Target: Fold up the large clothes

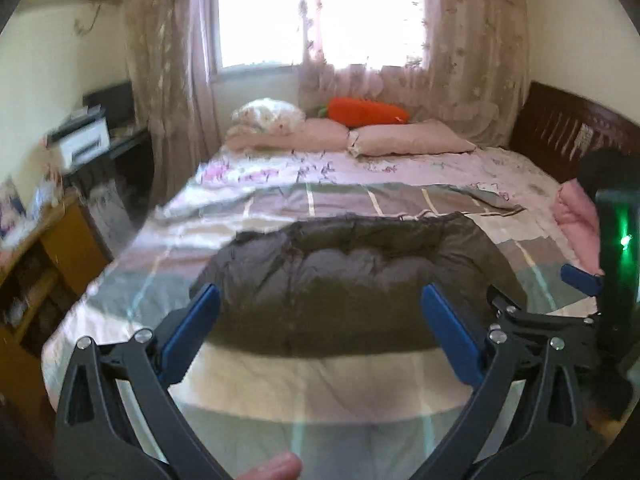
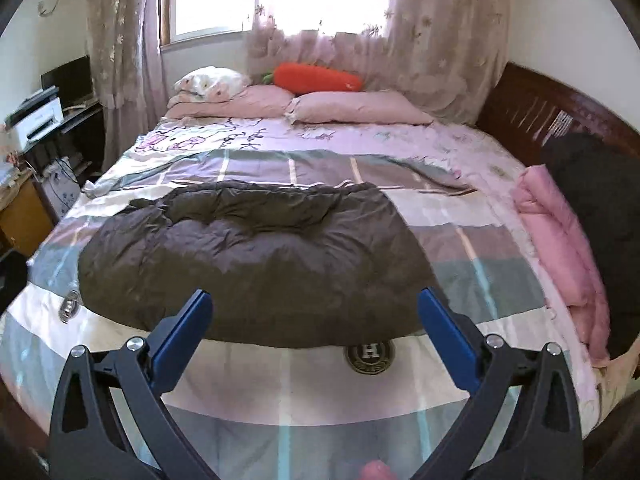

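Observation:
A dark grey-brown padded jacket [image 1: 352, 276] [image 2: 256, 264] lies folded into a puffy bundle in the middle of the bed, on a checked quilt [image 2: 280, 384]. My left gripper [image 1: 320, 292] hovers above the jacket's near edge, open, with nothing between its blue fingers. My right gripper [image 2: 314, 296] hangs over the jacket's near edge too, open and empty. In the left wrist view, one of the right gripper's blue fingers [image 1: 582, 278] shows at the far right, beside its body with a green light. Neither gripper touches the jacket.
A folded pink garment [image 2: 552, 232] and a black one [image 2: 600, 216] lie at the bed's right side against a dark wooden board [image 2: 532, 108]. Pink pillows [image 2: 352, 108] and an orange carrot plush [image 2: 316, 78] sit under the window. A desk with a printer [image 1: 82, 142] stands left.

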The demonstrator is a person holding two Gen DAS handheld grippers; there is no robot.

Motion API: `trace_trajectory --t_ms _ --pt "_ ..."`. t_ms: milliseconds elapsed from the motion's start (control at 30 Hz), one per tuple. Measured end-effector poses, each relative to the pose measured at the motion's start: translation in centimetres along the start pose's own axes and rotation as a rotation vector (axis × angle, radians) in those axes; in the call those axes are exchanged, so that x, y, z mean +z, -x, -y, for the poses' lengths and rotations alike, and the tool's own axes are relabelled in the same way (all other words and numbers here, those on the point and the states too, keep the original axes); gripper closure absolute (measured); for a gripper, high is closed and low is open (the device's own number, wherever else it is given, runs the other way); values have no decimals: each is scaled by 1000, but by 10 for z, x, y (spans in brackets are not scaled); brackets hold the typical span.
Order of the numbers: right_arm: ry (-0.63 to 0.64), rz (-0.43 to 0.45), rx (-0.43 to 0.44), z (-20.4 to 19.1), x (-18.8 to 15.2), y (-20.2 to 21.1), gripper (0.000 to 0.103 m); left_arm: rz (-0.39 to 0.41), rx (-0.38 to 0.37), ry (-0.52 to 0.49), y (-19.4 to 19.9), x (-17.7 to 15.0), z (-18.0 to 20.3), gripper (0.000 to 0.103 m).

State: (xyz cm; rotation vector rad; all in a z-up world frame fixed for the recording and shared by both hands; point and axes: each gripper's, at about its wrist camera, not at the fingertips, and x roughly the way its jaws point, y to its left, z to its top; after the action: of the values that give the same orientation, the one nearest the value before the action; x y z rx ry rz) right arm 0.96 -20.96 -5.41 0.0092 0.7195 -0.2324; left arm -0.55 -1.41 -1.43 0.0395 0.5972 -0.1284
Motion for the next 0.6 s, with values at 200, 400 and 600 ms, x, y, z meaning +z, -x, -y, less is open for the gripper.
trace_trajectory --t_ms 200,400,600 --pt "-42 -8 -17 2 -10 5 1 -39 25 14 -7 -13 -9 2" --pt "-55 8 -59 2 -12 8 1 -32 40 -53 -12 -13 0 2" --pt "-62 -15 -41 2 -20 8 1 -16 23 -46 -9 -11 2 2"
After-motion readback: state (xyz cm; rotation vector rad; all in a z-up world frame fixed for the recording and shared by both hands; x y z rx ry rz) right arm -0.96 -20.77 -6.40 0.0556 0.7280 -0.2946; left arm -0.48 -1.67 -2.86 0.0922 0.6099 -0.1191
